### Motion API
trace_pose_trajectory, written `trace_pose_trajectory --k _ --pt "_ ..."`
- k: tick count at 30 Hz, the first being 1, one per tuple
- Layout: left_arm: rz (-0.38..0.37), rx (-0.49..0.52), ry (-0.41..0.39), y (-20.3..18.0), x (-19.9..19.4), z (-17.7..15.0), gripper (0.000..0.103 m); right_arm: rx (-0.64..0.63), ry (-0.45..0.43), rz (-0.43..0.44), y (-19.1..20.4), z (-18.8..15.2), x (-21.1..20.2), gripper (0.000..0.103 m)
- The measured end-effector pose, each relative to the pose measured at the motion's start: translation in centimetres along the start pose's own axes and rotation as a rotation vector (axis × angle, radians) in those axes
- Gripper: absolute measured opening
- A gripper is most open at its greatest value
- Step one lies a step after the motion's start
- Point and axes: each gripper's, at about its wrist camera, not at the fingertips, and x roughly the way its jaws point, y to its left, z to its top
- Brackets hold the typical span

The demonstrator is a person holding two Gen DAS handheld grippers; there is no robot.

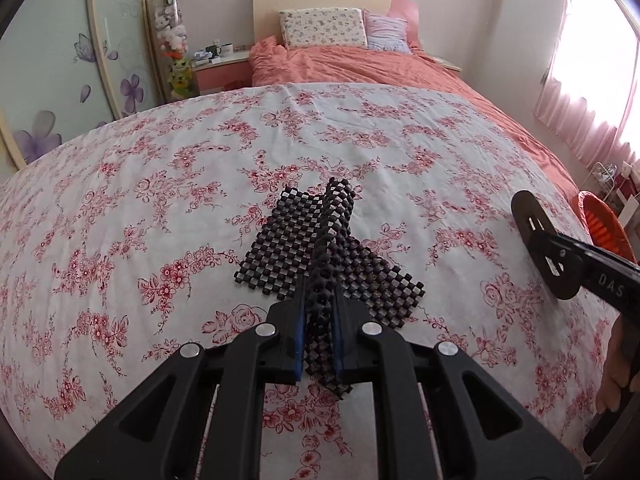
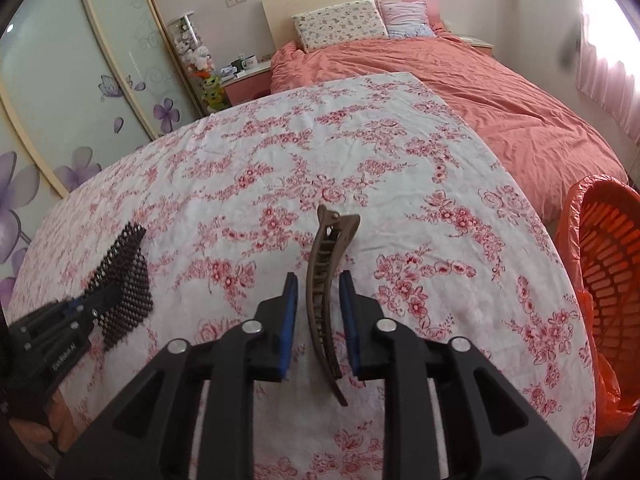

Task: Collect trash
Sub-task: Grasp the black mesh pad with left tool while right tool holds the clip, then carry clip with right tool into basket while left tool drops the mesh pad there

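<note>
With the left gripper (image 1: 320, 316) pinching the black mesh mat (image 1: 320, 248) at centre frame, the right gripper (image 2: 318, 300) has its fingers spread around the brown hair clip (image 2: 326, 280), which may slip onto the desk (image 2: 240, 168) short of the orange basket (image 2: 612, 260) at right.

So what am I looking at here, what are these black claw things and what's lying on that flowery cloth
They are two hand-held grippers, one in each of a person's hands, each with a camera looking along its fingers. In the left camera's picture, the left gripper is shut on a black mesh mat lying on the floral cloth. The right camera's picture shows the right gripper with its blue pads apart on either side of a brown hair clip; they do not press it. An orange basket lined with an orange bag stands to the right, likely for the trash.
</note>
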Motion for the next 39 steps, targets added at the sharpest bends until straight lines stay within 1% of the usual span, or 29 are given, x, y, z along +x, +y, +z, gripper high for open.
trace_pose_trajectory --k 6,11,17,19,24,27,28,31,34,39 --pt "-0.007 -0.025 0.004 0.3 0.0 0.0 0.011 0.024 -0.008 -0.009 0.2 1.0 0.5 0.025" --pt "-0.009 -0.032 0.005 0.2 0.1 0.2 0.011 0.022 -0.013 -0.027 0.3 0.9 0.7 0.021" --pt "-0.004 -0.038 0.005 0.2 0.3 0.5 0.012 0.020 0.007 -0.036 0.3 0.6 1.4 0.021" --pt "0.000 -0.036 0.003 0.0 0.3 0.4 0.012 0.014 0.001 -0.041 0.5 0.5 1.4 0.021" --pt "0.008 -0.026 -0.010 -0.2 0.3 0.2 0.012 0.003 -0.006 -0.050 0.4 0.3 1.5 0.016" --pt "-0.006 -0.031 -0.011 -0.1 0.3 0.3 0.012 0.010 -0.008 -0.042 0.3 0.3 1.4 0.014" --pt "-0.014 -0.030 -0.010 -0.1 0.2 0.3 0.010 0.006 -0.007 -0.038 0.3 0.3 1.3 0.014" --pt "-0.030 -0.010 -0.044 -0.5 -0.8 0.5 0.007 -0.009 -0.036 -0.031 0.6 0.3 0.4 0.014" --pt "-0.040 -0.001 -0.069 -0.9 -1.9 1.0 0.007 -0.004 -0.069 -0.012 0.8 0.7 -1.2 0.014" --pt "-0.056 0.020 -0.121 -2.3 -4.5 1.8 0.007 0.004 -0.130 0.013 0.6 1.1 -4.8 0.014"
